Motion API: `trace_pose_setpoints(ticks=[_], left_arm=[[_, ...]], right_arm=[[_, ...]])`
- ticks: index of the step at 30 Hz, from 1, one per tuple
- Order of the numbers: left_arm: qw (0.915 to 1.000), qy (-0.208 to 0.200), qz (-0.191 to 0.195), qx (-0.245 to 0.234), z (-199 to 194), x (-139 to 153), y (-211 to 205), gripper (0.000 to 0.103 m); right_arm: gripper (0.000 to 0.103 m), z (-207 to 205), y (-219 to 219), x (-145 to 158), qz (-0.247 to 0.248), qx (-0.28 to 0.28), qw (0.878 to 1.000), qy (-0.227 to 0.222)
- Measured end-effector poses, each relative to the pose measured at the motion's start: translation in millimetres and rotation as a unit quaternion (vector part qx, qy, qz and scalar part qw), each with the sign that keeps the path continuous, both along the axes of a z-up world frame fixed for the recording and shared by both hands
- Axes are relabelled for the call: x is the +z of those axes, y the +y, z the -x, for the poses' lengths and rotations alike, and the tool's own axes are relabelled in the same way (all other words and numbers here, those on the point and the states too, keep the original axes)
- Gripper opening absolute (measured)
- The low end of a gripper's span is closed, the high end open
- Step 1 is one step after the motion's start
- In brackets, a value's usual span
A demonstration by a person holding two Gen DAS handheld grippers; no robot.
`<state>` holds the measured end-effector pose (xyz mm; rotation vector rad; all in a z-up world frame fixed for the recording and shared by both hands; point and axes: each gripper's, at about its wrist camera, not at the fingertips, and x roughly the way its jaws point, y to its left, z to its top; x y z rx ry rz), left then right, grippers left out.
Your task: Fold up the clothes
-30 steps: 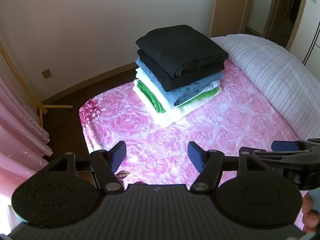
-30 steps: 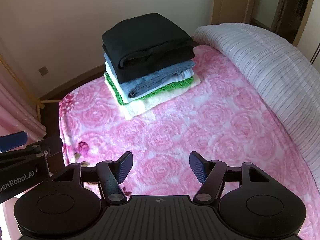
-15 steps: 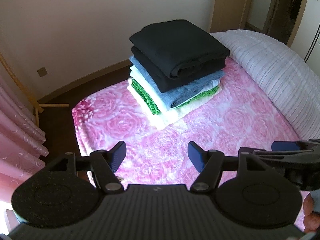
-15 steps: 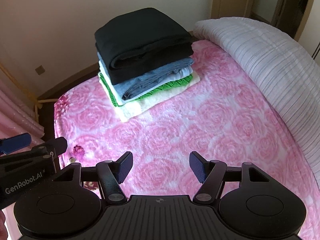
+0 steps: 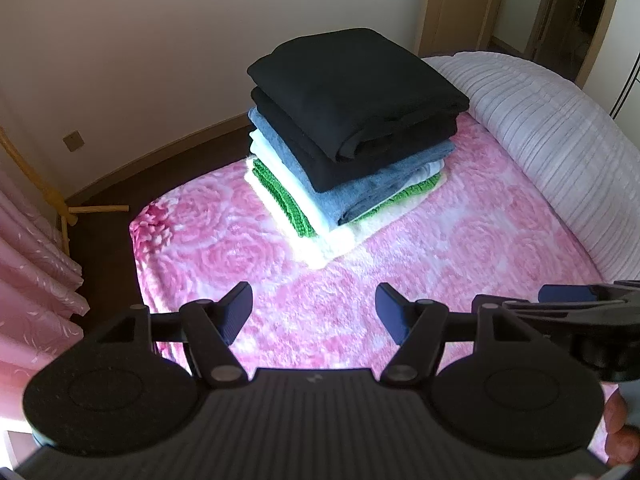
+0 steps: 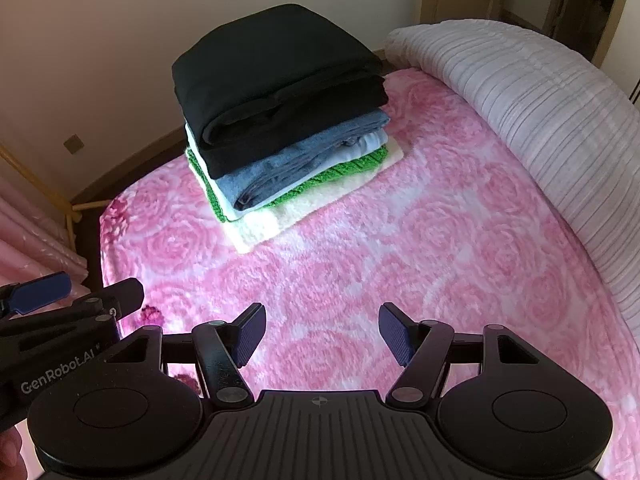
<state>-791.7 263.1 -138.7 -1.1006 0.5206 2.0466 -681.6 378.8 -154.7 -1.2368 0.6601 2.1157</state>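
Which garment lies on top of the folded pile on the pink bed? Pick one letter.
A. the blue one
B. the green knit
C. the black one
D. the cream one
C: the black garment crowns the pile, with the blue one under it, then a white layer, the green knit, and the cream one at the bottom on the pink blanket.

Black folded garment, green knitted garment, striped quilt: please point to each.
Black folded garment [image 5: 352, 76], left wrist view, top face.
Green knitted garment [image 5: 286, 202], left wrist view, front edge.
Striped quilt [image 6: 532, 112], right wrist view, middle.
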Motion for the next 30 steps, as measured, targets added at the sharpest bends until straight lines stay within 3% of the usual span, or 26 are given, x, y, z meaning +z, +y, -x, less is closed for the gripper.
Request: trace_pose_setpoints(ticks=[16, 30], left_arm=[[0.9999, -0.01, 0.009, -0.004, 20, -16, 28, 0.065], [0.9999, -0.01, 0.001, -0.002, 23, -12, 19, 0.065]], right_arm=[[0.066, 18, 30, -13, 0.013, -0.015, 1.0, -0.005], [0.066, 20, 19, -7, 0.011, -0.016, 1.0, -0.002]])
